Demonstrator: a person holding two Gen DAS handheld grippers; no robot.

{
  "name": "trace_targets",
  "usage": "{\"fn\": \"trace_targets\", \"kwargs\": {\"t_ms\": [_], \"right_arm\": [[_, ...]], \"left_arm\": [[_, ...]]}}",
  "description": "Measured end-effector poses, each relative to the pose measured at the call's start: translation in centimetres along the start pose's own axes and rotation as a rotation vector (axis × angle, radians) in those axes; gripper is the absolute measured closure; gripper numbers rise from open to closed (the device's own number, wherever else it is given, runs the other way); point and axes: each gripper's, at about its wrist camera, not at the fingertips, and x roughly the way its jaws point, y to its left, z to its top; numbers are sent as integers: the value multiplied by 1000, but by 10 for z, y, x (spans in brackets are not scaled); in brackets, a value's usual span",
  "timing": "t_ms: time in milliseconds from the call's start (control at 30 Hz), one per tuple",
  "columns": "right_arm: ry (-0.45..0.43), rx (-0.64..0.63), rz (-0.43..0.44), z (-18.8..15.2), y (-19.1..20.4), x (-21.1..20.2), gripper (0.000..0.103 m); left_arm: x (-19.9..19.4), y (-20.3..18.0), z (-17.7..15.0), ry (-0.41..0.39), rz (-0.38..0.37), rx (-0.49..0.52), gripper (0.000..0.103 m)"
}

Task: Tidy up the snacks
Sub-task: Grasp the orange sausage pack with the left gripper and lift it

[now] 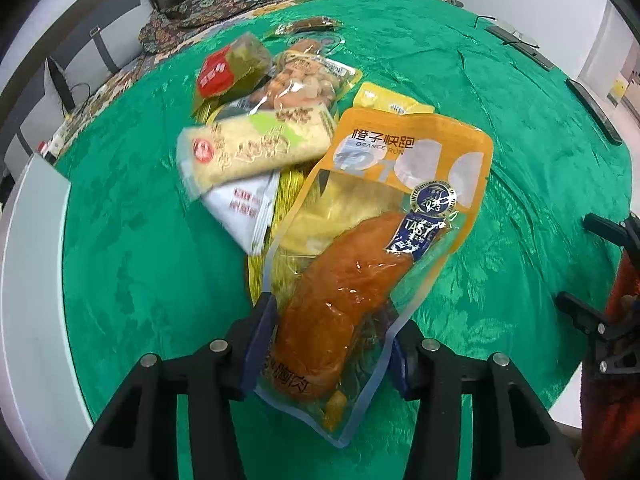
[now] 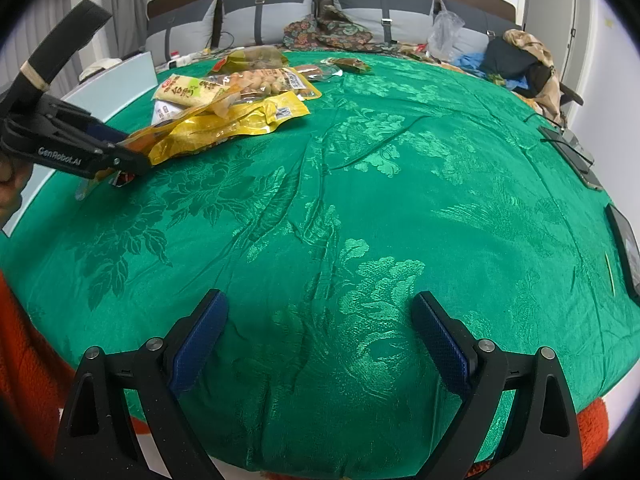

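Observation:
My left gripper (image 1: 328, 344) is shut on the near end of an orange-topped clear pouch (image 1: 384, 216) holding a piece of orange-brown meat, both blue pads pressing its sides. The pouch slants up over a pile of snacks on the green tablecloth (image 1: 140, 260): a cream cracker packet (image 1: 256, 148), a white sachet (image 1: 244, 208), a bag of pale balls (image 1: 304, 84), a green and red packet (image 1: 232, 68) and a yellow packet (image 1: 384, 100). In the right wrist view the left gripper (image 2: 120, 156) is at the far left beside a gold packet (image 2: 224, 124). My right gripper (image 2: 320, 312) stands open above bare cloth.
Dark flat devices (image 2: 628, 248) and cables (image 2: 568, 148) lie along the table's right edge. A pale board (image 1: 32, 240) stands at the left edge. A brown packet (image 1: 308, 24) lies beyond the pile. Behind the table is a sofa (image 2: 380, 4) with cushions, cloth and bags.

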Motion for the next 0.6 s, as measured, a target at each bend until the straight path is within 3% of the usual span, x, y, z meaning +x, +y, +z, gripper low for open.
{"fn": "trace_targets", "kwargs": {"t_ms": [267,400,500,567,600], "right_arm": [[0,0,0,0,0,0,7],[0,0,0,0,0,0,7],[0,0,-1,0,0,0,8],[0,0,0,0,0,0,8],[0,0,0,0,0,0,8]], "left_arm": [[-5,10,-11,31,-70,-28,51],[2,7,-5,61,-103,-20,36],[7,-5,1,63,-34,44,28],[7,-8,4,54,-13,55,28],[5,-9,4,34,-4,47,35]]}}
